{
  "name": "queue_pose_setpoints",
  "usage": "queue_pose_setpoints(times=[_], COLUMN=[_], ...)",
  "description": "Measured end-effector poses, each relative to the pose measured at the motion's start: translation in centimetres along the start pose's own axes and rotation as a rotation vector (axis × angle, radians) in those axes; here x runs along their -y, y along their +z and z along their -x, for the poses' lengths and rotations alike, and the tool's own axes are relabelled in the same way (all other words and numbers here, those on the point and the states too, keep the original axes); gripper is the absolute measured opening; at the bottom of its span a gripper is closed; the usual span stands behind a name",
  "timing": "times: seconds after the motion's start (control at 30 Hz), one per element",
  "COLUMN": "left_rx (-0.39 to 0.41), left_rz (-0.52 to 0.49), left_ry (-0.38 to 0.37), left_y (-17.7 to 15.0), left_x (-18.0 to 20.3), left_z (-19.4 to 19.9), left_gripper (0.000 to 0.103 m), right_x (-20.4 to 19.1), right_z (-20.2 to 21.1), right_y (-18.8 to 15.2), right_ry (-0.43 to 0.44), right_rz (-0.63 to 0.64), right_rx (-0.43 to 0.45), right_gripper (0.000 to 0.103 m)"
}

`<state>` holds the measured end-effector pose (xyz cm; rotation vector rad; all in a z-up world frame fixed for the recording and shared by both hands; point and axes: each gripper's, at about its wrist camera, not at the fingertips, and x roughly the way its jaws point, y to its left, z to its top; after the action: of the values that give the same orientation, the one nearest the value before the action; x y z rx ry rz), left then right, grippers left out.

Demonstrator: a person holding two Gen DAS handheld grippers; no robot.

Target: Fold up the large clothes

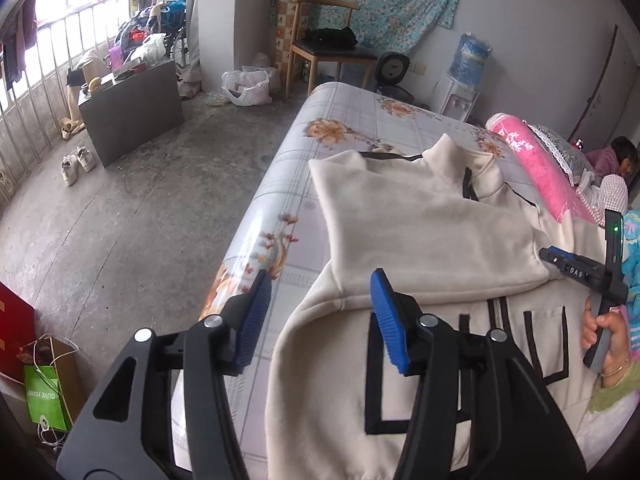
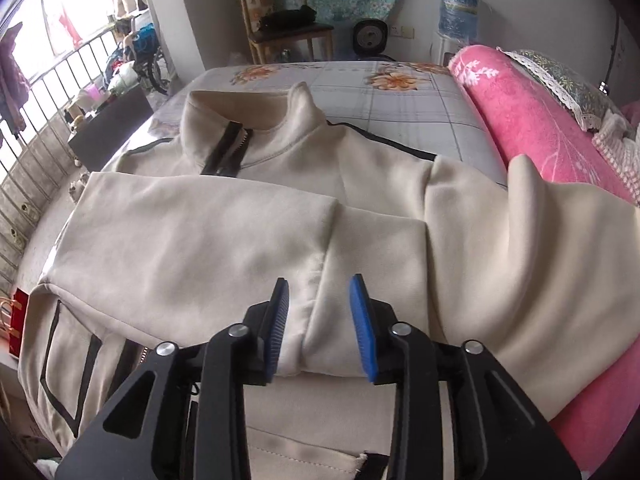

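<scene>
A cream zip jacket (image 1: 420, 232) with black trim lies front-up on the bed, collar at the far end; it fills the right wrist view (image 2: 200, 240). One sleeve (image 2: 192, 224) is folded across the chest. The other sleeve (image 2: 540, 260) lies bunched toward the pink blanket, its cuff (image 2: 316, 320) between my right gripper's open blue pads. My right gripper (image 2: 320, 320) is open around that cuff; it also shows at the right edge of the left wrist view (image 1: 576, 268). My left gripper (image 1: 318, 312) is open and empty above the jacket's left edge.
The bed (image 1: 344, 120) has a floral sheet. A rolled pink blanket (image 2: 540, 120) lies along its right side. On the floor to the left are a dark cabinet (image 1: 132, 108), shoes (image 1: 78, 162), a white bag (image 1: 246, 86) and a green paper bag (image 1: 44, 396). A wooden chair (image 1: 324, 44) stands behind.
</scene>
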<state>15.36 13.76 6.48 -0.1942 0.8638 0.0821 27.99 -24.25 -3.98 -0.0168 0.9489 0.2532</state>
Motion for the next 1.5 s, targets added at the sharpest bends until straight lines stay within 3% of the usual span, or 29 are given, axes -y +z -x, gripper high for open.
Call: queue_pose_setpoints(times=[0.07,0.1,0.17,0.27,0.3,0.43,0.47,0.57,0.63,0.73,0.83,0.97,1.3,1.5], left_rx=[0.016,0.004,-0.043,-0.108,-0.122,-0.167,-0.178,-0.114,-0.118,-0.106,-0.09,-0.081,-0.08,-0.077], left_rz=[-0.023,-0.033,-0.053,-0.106,-0.121,-0.175,-0.192,-0.242,-0.211,-0.188,-0.191,-0.195,-0.201,-0.203], left_ry=[-0.029,-0.048,-0.059,-0.04,-0.036,0.003,0.022,0.072,0.058,0.045,0.041,0.037,0.032,0.031], left_y=[1.1,1.4,1.4,0.7,0.4,-0.9,-1.2,-2.0,-2.1,-2.2,-2.4,-2.4,-2.5,-2.5], left_x=[2.2,3.4,5.7,9.1,10.0,12.1,12.4,12.9,12.4,11.8,11.8,11.7,11.7,11.6], left_z=[-1.5,-2.8,-5.9,-10.1,-11.2,-14.5,-15.1,-14.8,-14.9,-14.8,-14.7,-14.7,-14.6,-14.6], left_gripper=[0.058,0.065,0.066,0.066,0.068,0.078,0.08,0.09,0.095,0.095,0.096,0.096,0.096,0.096], right_x=[-0.6,-0.8,-1.3,-1.9,-1.9,-0.7,-0.4,-0.8,-1.4,-2.2,-2.7,-2.0,-2.6,-1.1], right_z=[-0.9,-1.6,-1.8,-0.3,0.2,0.6,0.4,0.1,-0.2,-0.7,-0.7,-0.8,-1.1,1.2], right_y=[-0.3,-0.6,-1.2,-1.6,-1.8,-2.9,-3.2,-3.5,-3.5,-3.8,-4.0,-4.0,-4.0,-3.2], right_ry=[0.014,0.008,-0.034,-0.044,-0.034,-0.056,-0.054,-0.067,-0.088,-0.104,-0.141,-0.1,-0.109,-0.079], right_rz=[0.008,0.011,0.036,0.04,0.028,-0.039,-0.05,-0.018,0.016,0.051,0.069,0.04,0.123,0.03], right_rx=[-0.021,-0.041,-0.03,-0.02,-0.009,-0.008,-0.017,-0.014,-0.015,-0.027,-0.013,-0.035,-0.109,-0.083], right_gripper=[0.037,0.04,0.042,0.047,0.053,0.062,0.062,0.071,0.087,0.096,0.097,0.097,0.097,0.097])
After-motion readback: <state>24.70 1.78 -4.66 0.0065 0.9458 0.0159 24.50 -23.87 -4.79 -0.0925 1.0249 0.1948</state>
